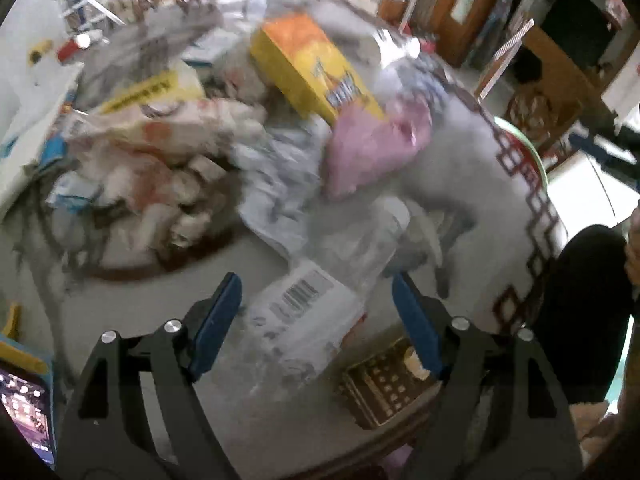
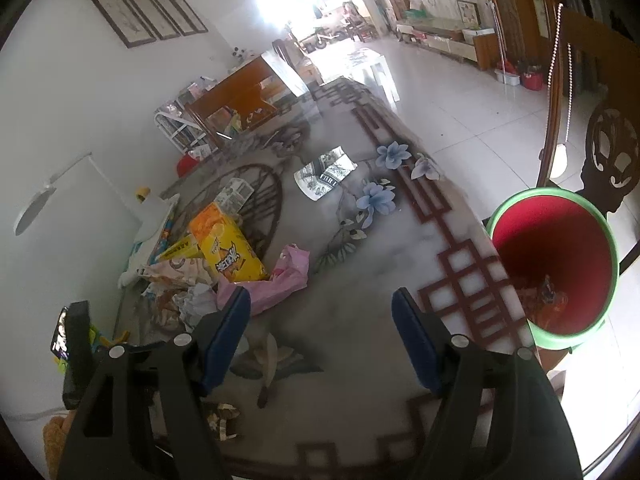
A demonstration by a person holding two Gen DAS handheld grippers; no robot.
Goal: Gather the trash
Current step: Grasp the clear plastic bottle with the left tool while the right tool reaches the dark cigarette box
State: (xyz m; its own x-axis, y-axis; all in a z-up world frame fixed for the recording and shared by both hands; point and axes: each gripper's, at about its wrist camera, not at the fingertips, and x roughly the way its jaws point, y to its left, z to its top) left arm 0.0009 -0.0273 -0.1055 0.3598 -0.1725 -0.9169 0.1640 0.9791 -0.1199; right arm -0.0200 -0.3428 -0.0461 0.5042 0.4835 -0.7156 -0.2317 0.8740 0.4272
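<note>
In the blurred left wrist view, my left gripper (image 1: 316,278) hangs open over the table. A clear plastic wrapper with a barcode label (image 1: 304,308) lies between its blue pads, and neither pad presses on it. A brown patterned wrapper (image 1: 384,384) lies by the right finger. Further back are a yellow snack box (image 1: 312,64), a pink plastic bag (image 1: 372,148) and a heap of crumpled paper (image 1: 168,184). My right gripper (image 2: 322,294) is open and empty above the table. The red bin with a green rim (image 2: 496,220) stands to its right, beyond the table edge, with some trash at its bottom.
The glass table top (image 2: 360,240) has a flower pattern and a brown lattice border. A printed wrapper (image 2: 324,176) lies mid-table and a small brown wrapper (image 2: 224,416) near the front. A carved wooden chair (image 2: 608,140) stands behind the bin. A phone (image 1: 24,412) lies at the left.
</note>
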